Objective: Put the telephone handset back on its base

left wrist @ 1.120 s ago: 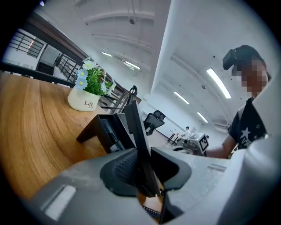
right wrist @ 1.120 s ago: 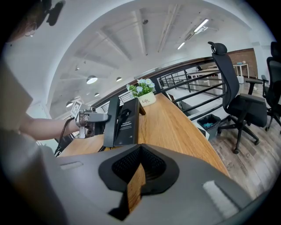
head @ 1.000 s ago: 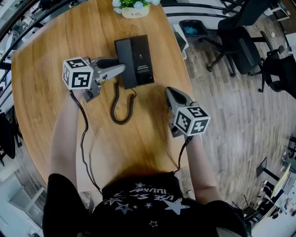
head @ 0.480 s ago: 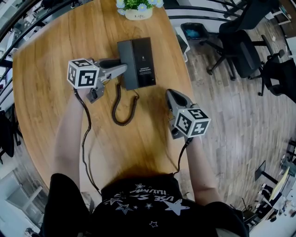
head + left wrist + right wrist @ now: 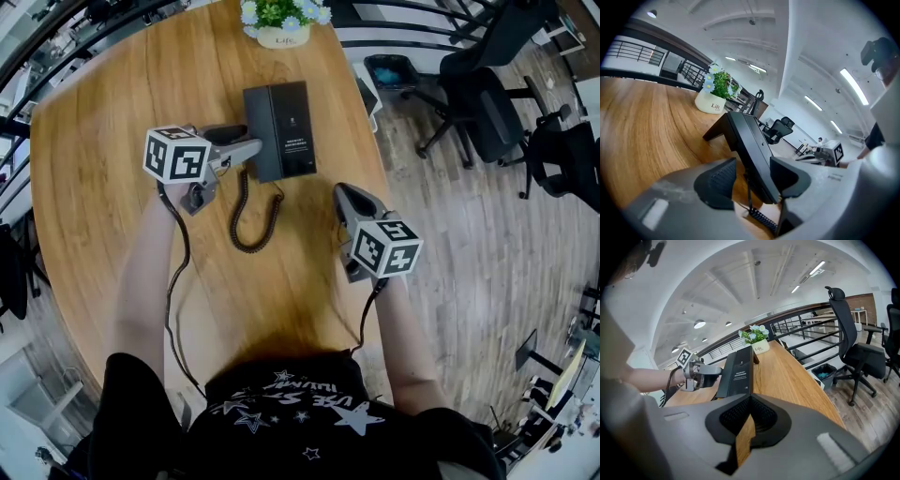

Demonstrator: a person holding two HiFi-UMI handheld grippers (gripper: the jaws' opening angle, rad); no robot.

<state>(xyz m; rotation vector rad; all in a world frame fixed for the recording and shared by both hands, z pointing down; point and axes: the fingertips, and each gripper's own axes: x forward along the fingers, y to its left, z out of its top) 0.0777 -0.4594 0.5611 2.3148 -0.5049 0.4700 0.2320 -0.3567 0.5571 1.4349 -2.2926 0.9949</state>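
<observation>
Head view shows the handset back on its base at 12 o'clock, your left gripper is opening around it, so the job looks nearly done.

Telephone on table; flower pot behind; coiled cord in front.

The black telephone handset lies along the left side of its base, running near to far and flush with it, so it looks seated in its cradle. The base is a black, wedge-shaped slab with small white print on its top. It sits at the far middle of the wooden table. A black coiled cord runs from the phone's near edge and loops on the wood. The handset's near end stands between the opening jaws of my left gripper.
</observation>
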